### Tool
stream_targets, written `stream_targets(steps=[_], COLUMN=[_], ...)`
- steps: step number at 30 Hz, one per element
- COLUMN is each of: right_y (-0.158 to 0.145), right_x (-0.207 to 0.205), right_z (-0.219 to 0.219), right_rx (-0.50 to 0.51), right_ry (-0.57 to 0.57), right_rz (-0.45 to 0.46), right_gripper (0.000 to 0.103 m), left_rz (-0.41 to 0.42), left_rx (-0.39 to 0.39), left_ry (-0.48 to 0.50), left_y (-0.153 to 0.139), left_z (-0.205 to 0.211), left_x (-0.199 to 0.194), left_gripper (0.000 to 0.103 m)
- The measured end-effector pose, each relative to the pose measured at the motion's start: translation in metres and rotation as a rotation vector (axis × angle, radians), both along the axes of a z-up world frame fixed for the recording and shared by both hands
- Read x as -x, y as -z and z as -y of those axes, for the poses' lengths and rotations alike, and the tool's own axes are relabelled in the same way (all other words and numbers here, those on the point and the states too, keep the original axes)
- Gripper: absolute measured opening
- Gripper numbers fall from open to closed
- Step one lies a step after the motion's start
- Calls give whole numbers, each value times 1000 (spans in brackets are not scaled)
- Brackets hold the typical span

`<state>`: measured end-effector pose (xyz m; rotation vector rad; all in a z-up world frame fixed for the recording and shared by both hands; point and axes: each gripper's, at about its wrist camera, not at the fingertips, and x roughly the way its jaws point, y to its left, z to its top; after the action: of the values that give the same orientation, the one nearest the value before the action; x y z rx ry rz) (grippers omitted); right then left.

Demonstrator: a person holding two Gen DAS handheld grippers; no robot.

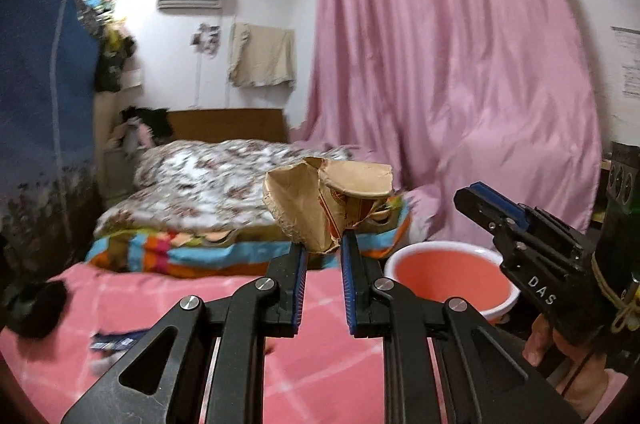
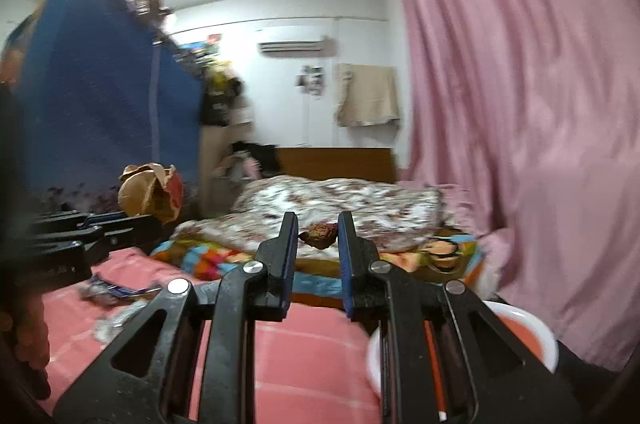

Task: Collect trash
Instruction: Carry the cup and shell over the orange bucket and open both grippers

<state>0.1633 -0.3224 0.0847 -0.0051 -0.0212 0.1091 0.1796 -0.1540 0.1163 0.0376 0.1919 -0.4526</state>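
Left gripper (image 1: 323, 246) pinches crushed cup (image 1: 328, 202); right gripper (image 2: 318, 236) pinches wrapper (image 2: 320, 235). Carry both to basin (image 1: 452, 280) at 4 o'clock, release over its middle.

Crumpled matt paper cup (image 1: 332, 200)

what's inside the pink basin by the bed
The pink basin looks empty where its inside shows. The gripper fingers hide its near left part, and the right gripper hangs over its right edge.

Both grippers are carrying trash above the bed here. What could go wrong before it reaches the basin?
1. The left gripper pinches the crushed paper cup only at its bottom tip, so it may slip out.
2. The right gripper holds a small brown wrapper at its fingertips; it might miss the pink basin.
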Motion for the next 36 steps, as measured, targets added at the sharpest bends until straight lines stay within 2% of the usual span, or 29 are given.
stream_targets(steps=[3, 7, 10, 13, 15, 20, 27, 34, 36], right_y=[1, 5, 11, 18, 24, 47, 73, 83, 83], right_x=[-1, -10, -19, -30, -37, -58, -77, -81, -81], right_z=[23, 62, 87, 108, 118, 137, 158, 164, 165], right_rx=[-35, -117, -169, -207, -221, -246, -289, -315, -322], right_ry=[73, 160, 202, 233, 240, 263, 265, 266, 265], right_rz=[-9, -58, -114, -183, -231, -377, -491, -535, -537], right_gripper=[27, 27, 27, 27, 27, 27, 28, 30, 35], left_rz=[6, -40, -90, -189, -272, -434, -584, -644, -653], left_rx=[-3, 1, -39, -82, -71, -109, -119, -127, -121], left_ry=[67, 136, 195, 235, 279, 302, 311, 315, 309], left_y=[-3, -1, 7, 20, 29, 54, 85, 96, 97], left_z=[29, 67, 98, 130, 145, 180, 196, 203, 201], left_x=[-14, -39, -58, -79, -94, -126, -147, -156, -157], left_gripper=[13, 14, 14, 14, 13, 14, 14, 15, 18])
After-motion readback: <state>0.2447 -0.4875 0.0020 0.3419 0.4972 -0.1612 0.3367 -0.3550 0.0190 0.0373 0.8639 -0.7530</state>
